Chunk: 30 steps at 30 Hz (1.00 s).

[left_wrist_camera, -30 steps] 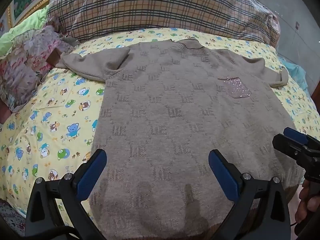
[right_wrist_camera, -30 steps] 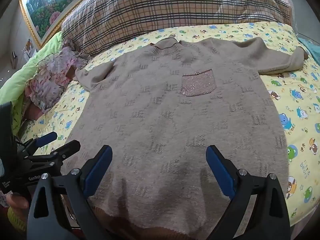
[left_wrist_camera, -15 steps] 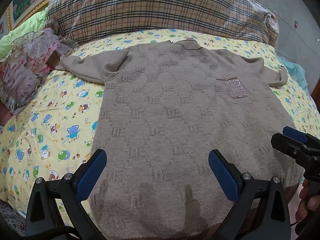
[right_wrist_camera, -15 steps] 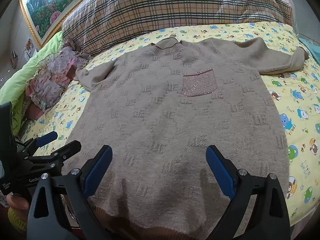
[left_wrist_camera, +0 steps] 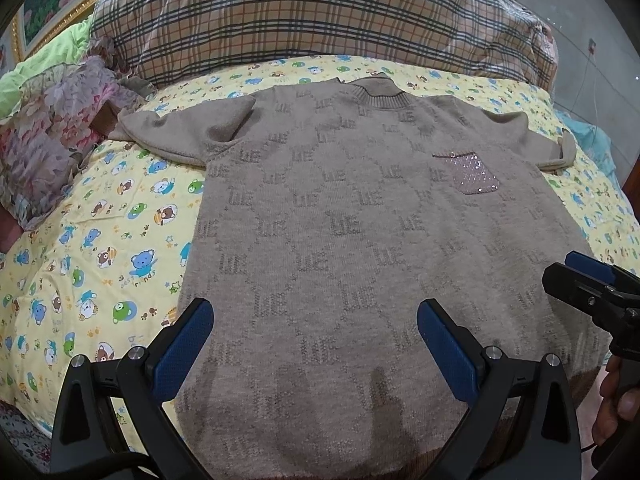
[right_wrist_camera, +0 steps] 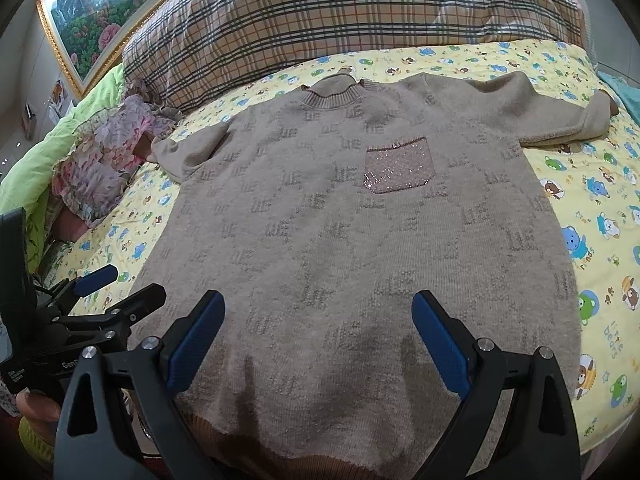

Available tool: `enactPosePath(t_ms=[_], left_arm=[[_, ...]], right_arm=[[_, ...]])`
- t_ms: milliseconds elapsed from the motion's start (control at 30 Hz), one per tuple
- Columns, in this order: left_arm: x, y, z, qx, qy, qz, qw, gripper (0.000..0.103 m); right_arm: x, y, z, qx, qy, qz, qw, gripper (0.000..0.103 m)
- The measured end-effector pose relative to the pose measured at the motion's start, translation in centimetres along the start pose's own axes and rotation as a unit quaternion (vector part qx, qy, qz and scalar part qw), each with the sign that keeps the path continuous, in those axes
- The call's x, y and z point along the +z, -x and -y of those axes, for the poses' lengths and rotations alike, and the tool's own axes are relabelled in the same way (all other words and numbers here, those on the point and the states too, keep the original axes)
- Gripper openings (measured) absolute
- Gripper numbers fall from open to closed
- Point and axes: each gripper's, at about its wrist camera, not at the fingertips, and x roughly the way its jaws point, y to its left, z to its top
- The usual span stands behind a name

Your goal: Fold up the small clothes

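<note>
The sweater point(left_wrist_camera: 360, 220) lies flat, face up, on the bed point(left_wrist_camera: 100, 240), collar at 12 o'clock, hem at 6, pocket point(right_wrist_camera: 400, 164) on its chest; both sleeves are spread out. The left claw point(left_wrist_camera: 316, 340) hangs over the hem, fingers wide apart, holding nothing; the right claw point(right_wrist_camera: 318, 332) likewise, spread and empty.

Sweater point(right_wrist_camera: 360, 248): repeated knitted "UE". Bedsheet point(right_wrist_camera: 592, 264): "little bears" (beside bear prints). Left tool point(right_wrist_camera: 100, 292): partial "Gen".
</note>
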Motion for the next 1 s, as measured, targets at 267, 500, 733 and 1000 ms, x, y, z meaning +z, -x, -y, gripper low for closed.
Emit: enactPosePath(t_ms=[267,500,733,1000], left_arm=[[0.2,-0.6,0.3,-0.008,0.0,-0.01,0.9999,0.102],[0.5,-1.4,0.3,-0.027,0.011,-0.019,0.9994,0.102],[1.5,-2.7,0.6,-0.017,0.005,-0.025,0.9995,0.102],[4.7,-4.3,0.9,-0.021,0.002,-0.025,0.9995,0.102]], right_arm=[[0.1,-0.3,0.2,0.001,-0.004,-0.003,1.0,0.095],[0.1,-0.8,1.1,0.0,-0.02,-0.006,1.0,0.095],[0.9,-0.4,3.3,-0.014,-0.05,0.009,0.999,0.095],[4.7,1.7,9.3,-0.064,-0.093,0.044,0.993,0.095]])
